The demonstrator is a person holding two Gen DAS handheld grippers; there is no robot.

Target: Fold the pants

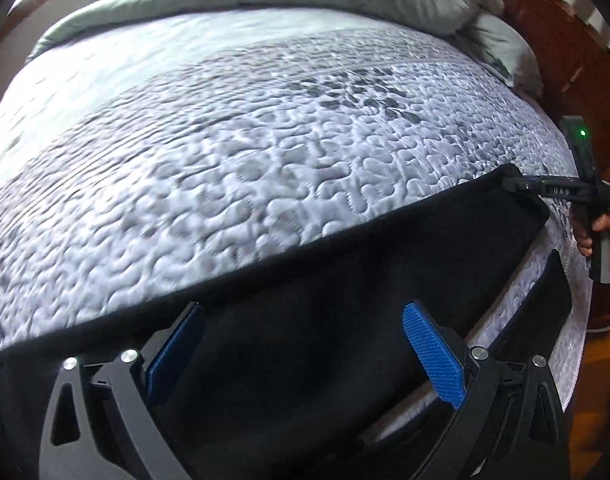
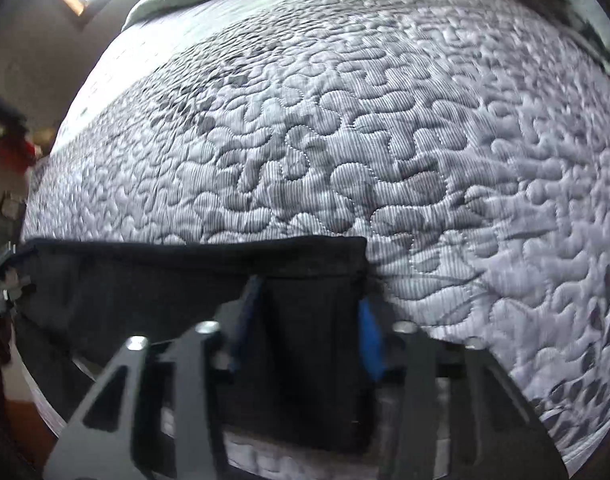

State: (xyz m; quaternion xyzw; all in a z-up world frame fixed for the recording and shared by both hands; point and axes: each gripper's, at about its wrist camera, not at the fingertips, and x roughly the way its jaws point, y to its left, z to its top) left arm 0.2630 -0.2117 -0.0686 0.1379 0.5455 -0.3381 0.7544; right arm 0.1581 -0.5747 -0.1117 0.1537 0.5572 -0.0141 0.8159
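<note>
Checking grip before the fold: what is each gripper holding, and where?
The right gripper pinches the black pants at a top corner; the left gripper is open, holding nothing.

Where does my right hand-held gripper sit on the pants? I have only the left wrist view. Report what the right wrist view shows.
Observer: A band of the black pants runs between the blue pads of the right hand-held gripper. Blur hides whether they clamp it.
Operator: Give me the fabric's corner.
Observer: The pants' top edge ends in a corner just beyond the right-side pad, lying on the quilt.
</note>
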